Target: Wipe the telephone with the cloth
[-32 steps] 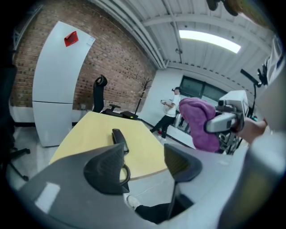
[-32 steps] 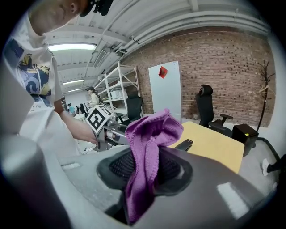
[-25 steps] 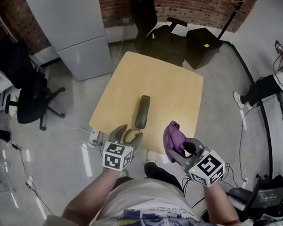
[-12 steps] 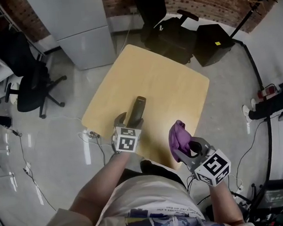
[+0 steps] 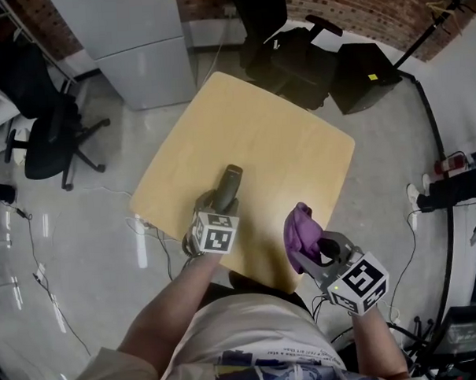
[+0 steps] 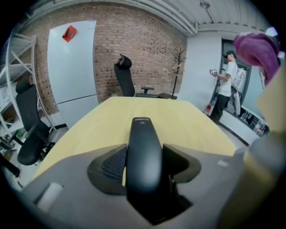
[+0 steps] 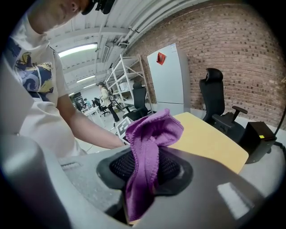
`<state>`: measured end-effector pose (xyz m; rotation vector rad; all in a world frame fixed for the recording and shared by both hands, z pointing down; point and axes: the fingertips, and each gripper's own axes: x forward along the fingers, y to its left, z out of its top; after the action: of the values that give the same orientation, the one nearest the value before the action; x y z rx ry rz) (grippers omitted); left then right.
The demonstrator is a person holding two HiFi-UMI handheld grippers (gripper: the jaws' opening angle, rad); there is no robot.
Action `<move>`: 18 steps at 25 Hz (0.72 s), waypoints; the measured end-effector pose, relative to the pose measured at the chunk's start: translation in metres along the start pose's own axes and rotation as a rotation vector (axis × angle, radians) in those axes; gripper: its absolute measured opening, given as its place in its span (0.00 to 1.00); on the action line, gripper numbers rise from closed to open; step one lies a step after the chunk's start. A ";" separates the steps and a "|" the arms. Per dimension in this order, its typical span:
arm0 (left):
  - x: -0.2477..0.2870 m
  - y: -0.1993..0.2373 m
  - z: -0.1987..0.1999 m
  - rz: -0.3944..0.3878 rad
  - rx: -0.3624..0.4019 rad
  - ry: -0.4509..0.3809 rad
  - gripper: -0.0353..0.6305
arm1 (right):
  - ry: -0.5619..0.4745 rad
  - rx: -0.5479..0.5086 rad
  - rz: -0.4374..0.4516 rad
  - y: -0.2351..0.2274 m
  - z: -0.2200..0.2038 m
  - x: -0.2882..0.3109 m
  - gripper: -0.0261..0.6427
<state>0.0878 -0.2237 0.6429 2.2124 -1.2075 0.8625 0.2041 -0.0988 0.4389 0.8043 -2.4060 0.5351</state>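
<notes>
Left gripper reaches in over the near edge of the table. Its jaws have just been closing on the near end of the telephone. In the left gripper view both pads sit close against the sides of the dark handset, with only a sliver of table showing by the left pad. The telephone lies flat on the table, close to the near edge and pointing away across it. A second ago this gripper hung short of the table's near edge with its jaws spread and nothing between them. The right gripper is just off the table's near right edge, clamped on the purple cloth, which stands up in a bunch above the pads. It held the cloth the same way a second ago, at much the same spot by that edge.
</notes>
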 end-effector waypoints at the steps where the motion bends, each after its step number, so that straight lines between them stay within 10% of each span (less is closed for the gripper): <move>1: 0.000 0.001 0.000 0.003 0.001 -0.003 0.44 | 0.000 0.001 0.002 -0.001 0.001 0.002 0.20; 18: -0.077 -0.014 0.050 -0.128 0.051 -0.156 0.44 | -0.088 -0.052 0.015 0.001 0.056 0.018 0.20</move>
<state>0.0830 -0.2064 0.5519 2.4067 -1.1098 0.6876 0.1708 -0.1347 0.4058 0.8040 -2.4970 0.4499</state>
